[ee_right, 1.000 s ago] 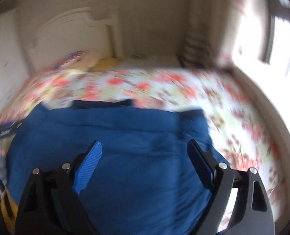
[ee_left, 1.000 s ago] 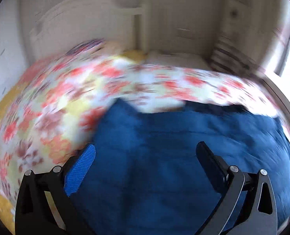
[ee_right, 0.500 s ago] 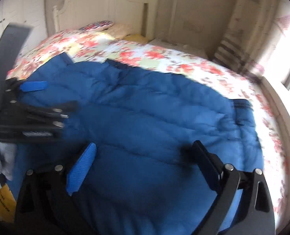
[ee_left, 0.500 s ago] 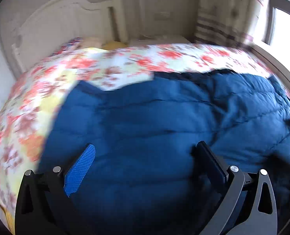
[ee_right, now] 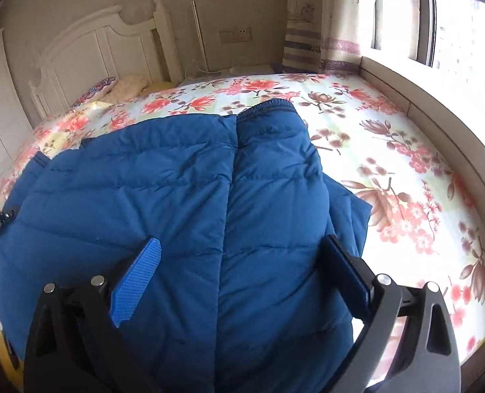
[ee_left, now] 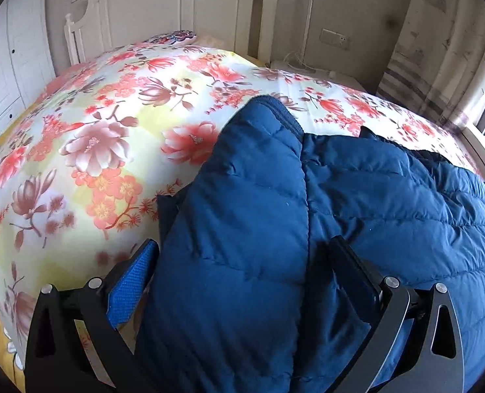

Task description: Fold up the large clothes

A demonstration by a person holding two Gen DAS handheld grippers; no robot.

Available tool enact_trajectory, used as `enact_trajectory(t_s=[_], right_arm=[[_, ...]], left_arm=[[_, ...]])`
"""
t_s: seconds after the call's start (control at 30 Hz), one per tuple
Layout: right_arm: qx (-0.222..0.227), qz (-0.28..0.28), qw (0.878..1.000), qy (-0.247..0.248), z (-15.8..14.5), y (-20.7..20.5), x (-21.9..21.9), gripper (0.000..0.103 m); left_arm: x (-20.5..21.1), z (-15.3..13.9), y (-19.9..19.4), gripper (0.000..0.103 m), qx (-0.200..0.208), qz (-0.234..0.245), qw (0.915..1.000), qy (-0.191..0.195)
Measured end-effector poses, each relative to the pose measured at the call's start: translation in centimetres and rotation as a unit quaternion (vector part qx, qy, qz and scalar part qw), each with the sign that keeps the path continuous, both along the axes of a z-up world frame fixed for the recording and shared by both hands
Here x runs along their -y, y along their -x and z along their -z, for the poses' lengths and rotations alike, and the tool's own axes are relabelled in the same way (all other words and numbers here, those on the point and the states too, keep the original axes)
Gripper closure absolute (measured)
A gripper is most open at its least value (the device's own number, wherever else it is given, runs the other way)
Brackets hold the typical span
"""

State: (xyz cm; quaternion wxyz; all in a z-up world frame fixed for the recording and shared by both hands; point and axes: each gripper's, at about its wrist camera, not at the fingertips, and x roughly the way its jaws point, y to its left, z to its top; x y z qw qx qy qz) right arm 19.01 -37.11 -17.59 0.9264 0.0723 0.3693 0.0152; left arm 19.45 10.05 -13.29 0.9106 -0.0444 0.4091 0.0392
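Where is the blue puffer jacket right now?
The blue puffer jacket lies spread on the floral bedspread, filling the lower middle of both wrist views, at the end away from the white headboard.

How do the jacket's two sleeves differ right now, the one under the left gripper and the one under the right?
The left sleeve lies at the jacket's left edge, floral bedspread beside it; the right sleeve lies at the right edge, toward the window. The left sleeve's cuff is partly hidden; the right's ribbed cuff shows plainly. Both are blue, quilted, laid along the jacket body, each between open gripper fingers.
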Motion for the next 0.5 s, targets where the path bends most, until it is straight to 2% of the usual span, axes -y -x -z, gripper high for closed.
enact_trajectory(t_s=[0.07, 0.17, 0.27, 0.33, 0.4, 0.43, 0.47, 0.5], right_arm=[[0.013, 0.021, 0.999, 0.037, -1.1, 0.7, -0.8, 0.007], [0.072, -0.01, 0.995, 0.071, -3.6, 3.8, -4.1, 0.007], [0.092, -0.085, 0.986, 0.108, -4.2, 5.9, -8.8, 0.007], [0.078, -0.131, 0.98, 0.127, -3.3, 6.5, -11.8, 0.007], [0.058, -0.15, 0.977, 0.142, -1.7, 6.3, -13.7, 0.008], [0.05, -0.145, 0.977, 0.15, -0.7, 6.1, -14.1, 0.007], [0.048, -0.142, 0.979, 0.142, 0.3, 5.7, -14.1, 0.007], [0.049, -0.145, 0.979, 0.138, 0.8, 5.5, -13.9, 0.006]], left_arm=[[1.4, -1.4, 1.5, 0.004, 0.024, -0.011, 0.9987, -0.043], [4.0, -3.8, 4.2, 0.004, 0.062, 0.035, 0.9968, -0.037], [7.6, -4.6, 6.0, 0.004, 0.077, 0.082, 0.9927, -0.044], [10.0, -3.7, 6.4, 0.004, 0.067, 0.105, 0.9905, -0.058], [12.6, -1.2, 6.2, 0.004, 0.043, 0.126, 0.9864, -0.097], [13.3, -0.3, 6.1, 0.004, 0.041, 0.124, 0.9849, -0.114], [13.6, 0.5, 6.4, 0.004, 0.063, 0.12, 0.9823, -0.13], [13.7, 0.9, 6.4, 0.004, 0.066, 0.121, 0.9815, -0.133]])
